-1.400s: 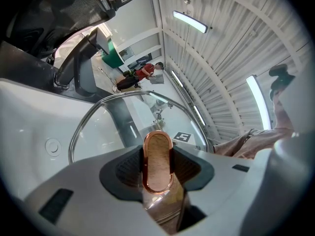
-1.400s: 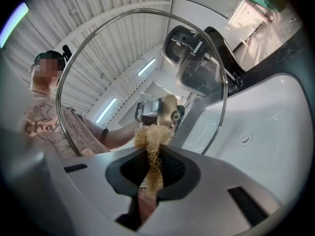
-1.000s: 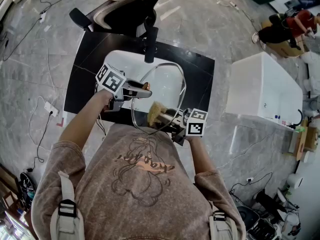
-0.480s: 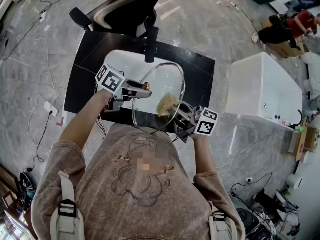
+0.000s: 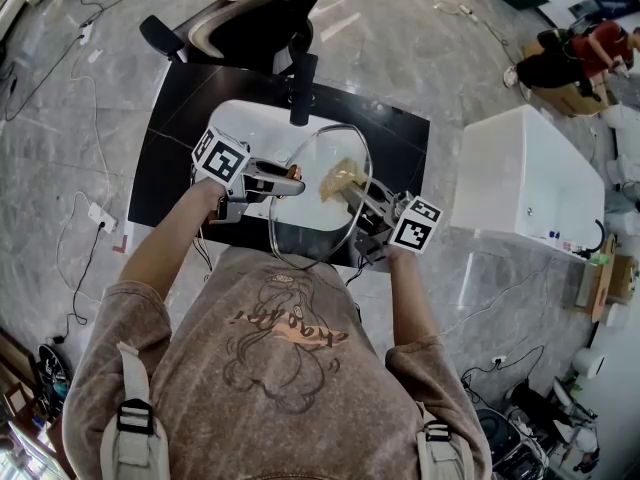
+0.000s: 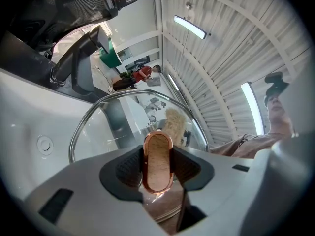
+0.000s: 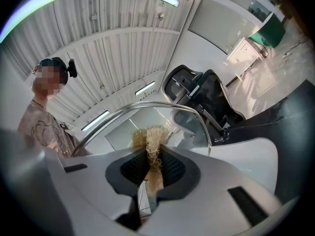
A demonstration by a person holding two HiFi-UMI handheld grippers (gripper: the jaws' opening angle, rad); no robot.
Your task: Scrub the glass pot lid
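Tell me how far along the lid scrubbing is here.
Done: left gripper shut on the copper knob of the glass pot lid, lid tilted over the white sink; right gripper shut on a fibre scrubber. In hand: scrubber seems pressed on the glass near its far rim. Left: the glass's cleanliness cannot be judged; lid not yet set down.
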